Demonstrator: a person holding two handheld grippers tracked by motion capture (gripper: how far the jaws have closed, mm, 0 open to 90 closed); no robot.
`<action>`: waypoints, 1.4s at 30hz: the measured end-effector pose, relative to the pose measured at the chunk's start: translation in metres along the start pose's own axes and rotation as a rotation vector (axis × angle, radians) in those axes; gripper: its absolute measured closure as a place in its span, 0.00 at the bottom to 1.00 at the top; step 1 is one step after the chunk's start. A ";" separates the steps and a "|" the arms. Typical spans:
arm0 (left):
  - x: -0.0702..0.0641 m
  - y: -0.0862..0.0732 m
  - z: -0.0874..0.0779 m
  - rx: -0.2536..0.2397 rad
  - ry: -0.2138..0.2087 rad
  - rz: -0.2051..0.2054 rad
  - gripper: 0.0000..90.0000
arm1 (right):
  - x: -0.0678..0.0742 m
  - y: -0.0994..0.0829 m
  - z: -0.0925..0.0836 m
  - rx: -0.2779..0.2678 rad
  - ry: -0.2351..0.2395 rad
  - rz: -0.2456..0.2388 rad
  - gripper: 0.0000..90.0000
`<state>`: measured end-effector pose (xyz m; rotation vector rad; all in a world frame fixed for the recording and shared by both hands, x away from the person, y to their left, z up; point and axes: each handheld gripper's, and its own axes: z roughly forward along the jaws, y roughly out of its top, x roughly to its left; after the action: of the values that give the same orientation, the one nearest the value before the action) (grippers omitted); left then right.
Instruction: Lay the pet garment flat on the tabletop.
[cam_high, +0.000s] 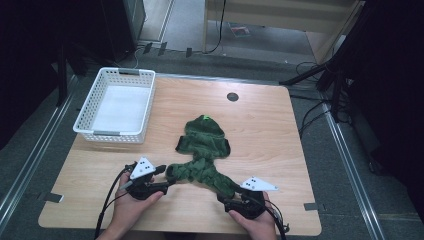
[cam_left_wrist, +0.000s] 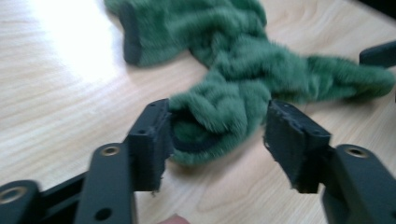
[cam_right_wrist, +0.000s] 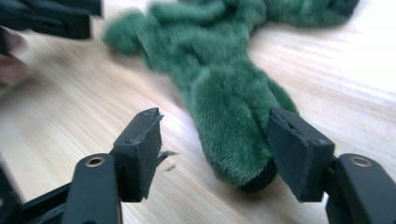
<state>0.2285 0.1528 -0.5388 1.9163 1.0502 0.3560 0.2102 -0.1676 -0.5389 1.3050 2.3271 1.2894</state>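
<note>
Now both legs of the green fuzzy garment (cam_high: 204, 150) lie spread on the worktop (cam_high: 270, 135); left tongs (cam_left_wrist: 217, 135) and right tongs (cam_right_wrist: 217, 140) half open, gripping nothing. Folding, basket (cam_high: 116, 106) remain.

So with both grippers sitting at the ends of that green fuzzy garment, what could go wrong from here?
1. The left gripper is open, with one jaw against a bunched garment end; closing now may catch only loose pile.
2. The right gripper is open beside the other end, so that end may slip out.
3. The white basket stands well off to the left; a weak hold could drop the garment on the table.
</note>
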 end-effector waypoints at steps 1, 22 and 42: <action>-0.003 0.000 0.003 0.015 0.028 0.001 0.40 | 0.002 -0.001 0.002 0.013 -0.039 -0.024 0.47; 0.016 0.022 -0.011 0.143 -0.206 -0.016 0.91 | -0.016 0.041 -0.026 -0.196 -0.101 -0.029 0.90; 0.004 0.003 0.010 0.124 -0.014 0.025 0.61 | -0.004 0.009 0.015 0.053 -0.067 -0.078 0.74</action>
<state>0.2389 0.1496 -0.5426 2.0411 1.0615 0.2973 0.2260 -0.1596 -0.5428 1.2399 2.3560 1.1502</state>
